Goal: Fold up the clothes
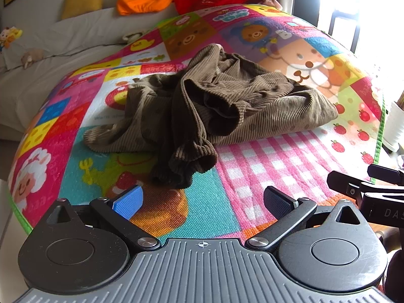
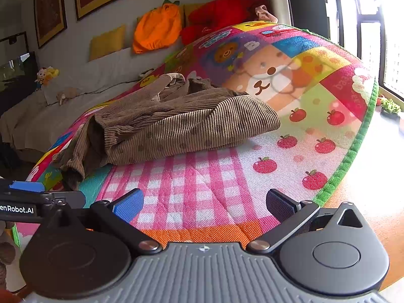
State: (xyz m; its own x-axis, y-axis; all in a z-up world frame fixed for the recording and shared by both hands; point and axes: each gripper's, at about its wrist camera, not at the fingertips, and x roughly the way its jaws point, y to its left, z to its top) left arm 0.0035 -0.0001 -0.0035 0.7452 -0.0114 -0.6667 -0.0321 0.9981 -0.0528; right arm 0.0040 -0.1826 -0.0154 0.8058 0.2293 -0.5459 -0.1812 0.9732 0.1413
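While brown garment lies crumpled, L hand-held gripper & R hand-held gripper hover low, wide apart, w/ nothing held.

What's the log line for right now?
stage: pre-grasp | brown corduroy garment: crumpled on play mat | left gripper: open, empty | right gripper: open, empty

"enRobot.AI" on left hand-held gripper

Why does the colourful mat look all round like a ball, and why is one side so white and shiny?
In both wrist views the fisheye lens bends the flat play mat into a dome. In the left wrist view window light washes the upper right corner white; in the right wrist view the same glare fades the mat's right edge. The brown garment stays sharp.
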